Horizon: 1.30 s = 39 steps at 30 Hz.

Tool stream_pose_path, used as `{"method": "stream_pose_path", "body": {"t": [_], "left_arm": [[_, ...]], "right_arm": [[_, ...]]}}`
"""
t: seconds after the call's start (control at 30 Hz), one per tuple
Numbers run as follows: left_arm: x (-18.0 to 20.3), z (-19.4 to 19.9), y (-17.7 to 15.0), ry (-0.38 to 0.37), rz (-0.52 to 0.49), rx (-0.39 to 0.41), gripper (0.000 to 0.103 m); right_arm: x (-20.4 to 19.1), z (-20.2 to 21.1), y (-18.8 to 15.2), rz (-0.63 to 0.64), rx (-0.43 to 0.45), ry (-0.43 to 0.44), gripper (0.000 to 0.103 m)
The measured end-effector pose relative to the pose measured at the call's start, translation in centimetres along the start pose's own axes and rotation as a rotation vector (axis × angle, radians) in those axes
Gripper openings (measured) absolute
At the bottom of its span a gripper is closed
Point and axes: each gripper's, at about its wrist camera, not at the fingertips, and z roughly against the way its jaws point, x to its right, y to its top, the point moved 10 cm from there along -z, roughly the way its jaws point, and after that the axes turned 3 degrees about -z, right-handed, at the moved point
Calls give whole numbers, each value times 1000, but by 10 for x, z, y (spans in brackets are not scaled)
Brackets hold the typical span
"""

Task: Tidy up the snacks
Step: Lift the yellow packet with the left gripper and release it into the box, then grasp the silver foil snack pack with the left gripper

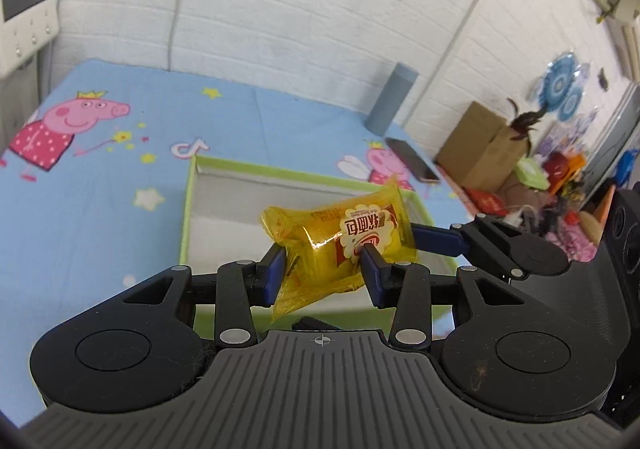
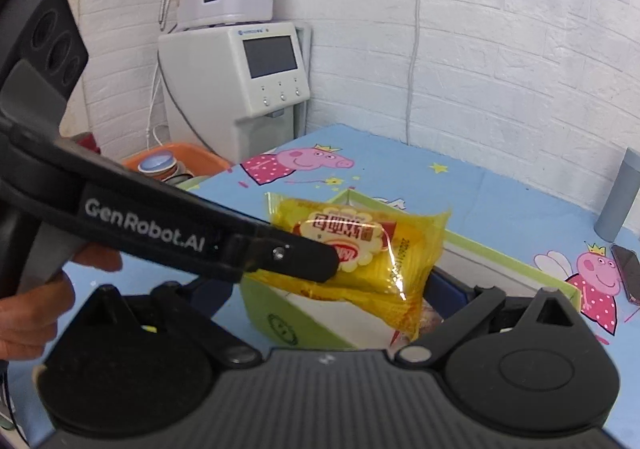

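Note:
A yellow snack packet [image 1: 340, 245] with a red and white label hangs in the air over the green-rimmed white box [image 1: 192, 217]. My left gripper [image 1: 322, 269] is shut on it, its blue pads [image 1: 274, 273] pressing the packet's lower half. In the right wrist view the left gripper [image 2: 324, 263] crosses from the left and holds the packet [image 2: 384, 245] above the box [image 2: 280, 313]. My right gripper [image 2: 332, 289] stands wide open just below the packet. Its blue finger [image 1: 434, 239] reaches the packet's right end.
The box sits on a blue cartoon-pig tablecloth [image 1: 100, 209]. A grey cylinder [image 1: 390, 99] and a dark phone [image 1: 412, 165] lie at the far right of the table. A white water dispenser [image 2: 248, 81] and an orange basin of bowls [image 2: 176, 165] stand beyond the left edge. A hand [image 2: 36, 313] grips the left tool.

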Motion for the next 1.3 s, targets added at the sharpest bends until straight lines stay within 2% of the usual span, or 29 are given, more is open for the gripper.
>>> {"method": "stream_pose_path", "body": {"t": [0.17, 0.2, 0.23, 0.3, 0.4, 0.53, 0.67, 0.83, 1.0, 1.1, 1.3], "left_arm": [[-25, -45, 8, 48, -3, -50, 26], [-31, -51, 9, 73, -4, -46, 32], [-35, -54, 10, 90, -6, -42, 48], [-43, -53, 12, 109, 1, -23, 67], [-43, -34, 15, 102, -2, 21, 68], [-27, 8, 5, 77, -24, 85, 73], [1, 44, -30, 21, -62, 108, 74], [31, 63, -92, -36, -75, 55, 74], [52, 78, -153, -91, -36, -8, 72], [60, 77, -177, -107, -15, -48, 69], [64, 57, -192, -93, 1, -105, 66]], "right_arm": [[26, -50, -3, -40, -65, 19, 100], [29, -58, -5, -46, -75, 26, 99], [31, -64, -6, -58, -79, 36, 99], [34, -69, -8, -69, -78, 39, 99], [40, -53, -5, -60, -40, 9, 99], [37, 3, -3, -81, 55, 17, 102], [25, 62, -34, -111, 102, 12, 102], [5, 112, -105, -171, 80, -27, 102], [-21, 144, -167, -251, 64, -50, 102], [-31, 149, -182, -271, 61, -49, 102], [-36, 134, -188, -292, 52, -40, 102]]}}
